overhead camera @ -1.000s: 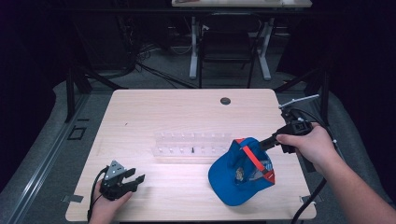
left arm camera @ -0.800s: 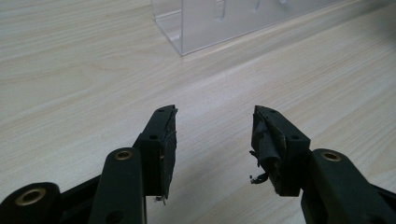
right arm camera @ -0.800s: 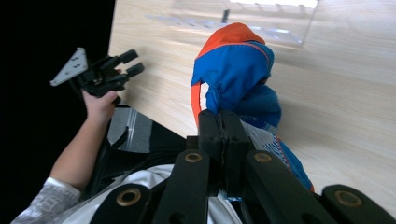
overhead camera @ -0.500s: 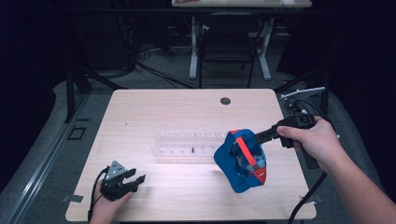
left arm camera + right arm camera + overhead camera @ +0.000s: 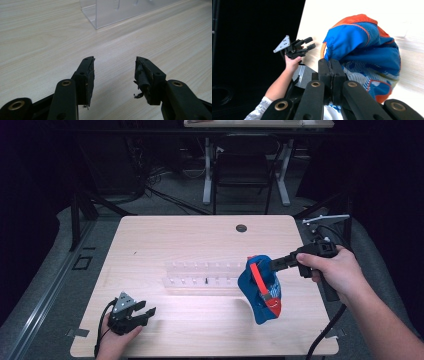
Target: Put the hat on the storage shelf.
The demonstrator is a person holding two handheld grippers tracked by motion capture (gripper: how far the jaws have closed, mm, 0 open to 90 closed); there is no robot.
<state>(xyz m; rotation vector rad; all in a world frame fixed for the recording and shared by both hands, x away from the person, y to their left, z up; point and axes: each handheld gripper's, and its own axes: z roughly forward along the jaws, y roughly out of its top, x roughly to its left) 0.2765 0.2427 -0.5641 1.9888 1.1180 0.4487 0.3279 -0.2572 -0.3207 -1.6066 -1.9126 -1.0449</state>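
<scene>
A blue cap (image 5: 260, 287) with red and orange trim hangs in the air over the table's right half, its fabric pinched by my right gripper (image 5: 272, 265). In the right gripper view the jaws (image 5: 331, 67) are pressed together on the cap's (image 5: 367, 50) edge, and the cap droops away from them. My left gripper (image 5: 145, 312) rests near the table's front left corner, open and holding nothing. The left gripper view has its jaws (image 5: 113, 75) spread wide above bare wood. The left gripper (image 5: 308, 42) also appears far off in the right gripper view.
A clear plastic rack (image 5: 200, 275) with small pegs lies across the middle of the wooden table (image 5: 175, 235), just left of the cap; its corner (image 5: 117, 10) is ahead of the left jaws. A dark round grommet (image 5: 241, 228) sits near the far edge. Desk legs stand on the floor beyond.
The right gripper has raised the cap off the table and turned it, so it now hangs narrow and upright. The left gripper has stayed put.
</scene>
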